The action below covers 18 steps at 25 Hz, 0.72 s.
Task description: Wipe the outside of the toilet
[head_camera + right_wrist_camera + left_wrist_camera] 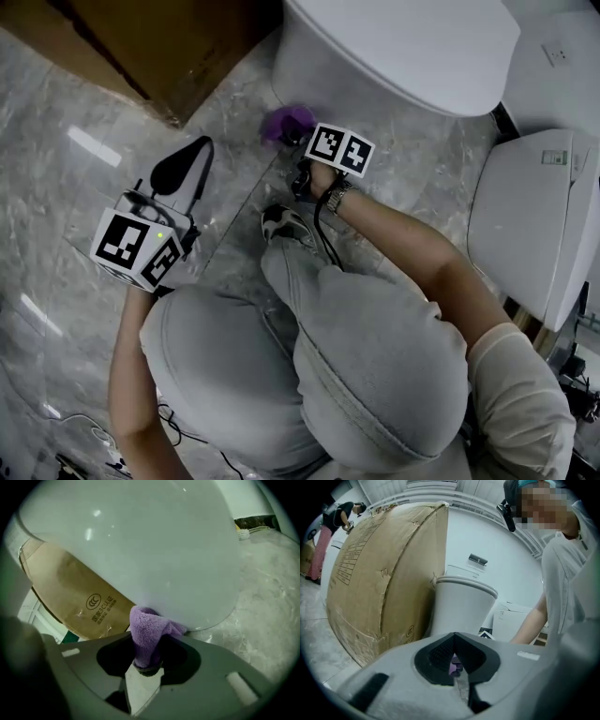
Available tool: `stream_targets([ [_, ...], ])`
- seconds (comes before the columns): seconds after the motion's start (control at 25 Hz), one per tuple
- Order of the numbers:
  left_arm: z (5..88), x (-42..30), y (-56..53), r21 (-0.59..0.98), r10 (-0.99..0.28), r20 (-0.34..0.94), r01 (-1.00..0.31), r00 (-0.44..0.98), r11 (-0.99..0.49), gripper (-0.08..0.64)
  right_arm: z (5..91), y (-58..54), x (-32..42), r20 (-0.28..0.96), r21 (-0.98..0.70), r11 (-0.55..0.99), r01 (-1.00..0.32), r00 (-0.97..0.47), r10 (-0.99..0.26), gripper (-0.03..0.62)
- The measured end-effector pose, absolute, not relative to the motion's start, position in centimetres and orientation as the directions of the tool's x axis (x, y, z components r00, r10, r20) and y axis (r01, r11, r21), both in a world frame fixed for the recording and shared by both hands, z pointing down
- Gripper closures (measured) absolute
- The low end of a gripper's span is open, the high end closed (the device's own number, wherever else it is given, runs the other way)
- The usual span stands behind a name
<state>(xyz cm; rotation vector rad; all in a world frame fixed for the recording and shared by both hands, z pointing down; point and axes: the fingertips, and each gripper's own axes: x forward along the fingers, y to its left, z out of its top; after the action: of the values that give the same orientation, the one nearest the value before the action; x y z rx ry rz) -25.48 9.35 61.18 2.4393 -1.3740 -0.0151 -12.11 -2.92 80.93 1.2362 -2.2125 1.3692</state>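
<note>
The white toilet [403,47] stands at the top of the head view. Its bowl [140,541] fills the right gripper view. My right gripper [147,660] is shut on a purple cloth [147,630] and presses it against the lower outside of the bowl, close to the floor. From above, the cloth [286,122] shows just past the right gripper [300,141] at the toilet's base. My left gripper [202,145] hangs over the floor to the left, apart from the toilet, jaws shut with nothing in them. It [454,639] points toward the toilet [461,606].
A large cardboard box [159,47] stands close left of the toilet. A second white toilet fixture [539,216] lies at the right. Grey marble floor [66,141] spreads to the left. My knees [309,356] fill the lower middle. Another person [333,531] stands far off.
</note>
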Motion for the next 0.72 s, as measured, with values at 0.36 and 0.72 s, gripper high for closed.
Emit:
stream_targets([
  [0.36,61.9,-25.9,10.1,0.288,-0.83,0.177,-0.834,0.53,-0.471,0.554,79.7,-4.2,-13.1,0.556,-0.656,0.211,-0.724,-0.653,-0.514,0.449],
  [0.72,60.3,-25.2,11.1,0.273,-0.837,0.144,-0.834,0.528,-0.479,0.554,70.3,-3.5,-14.8,0.432,-0.686,0.35,-0.638,-0.744,-0.51,0.449],
])
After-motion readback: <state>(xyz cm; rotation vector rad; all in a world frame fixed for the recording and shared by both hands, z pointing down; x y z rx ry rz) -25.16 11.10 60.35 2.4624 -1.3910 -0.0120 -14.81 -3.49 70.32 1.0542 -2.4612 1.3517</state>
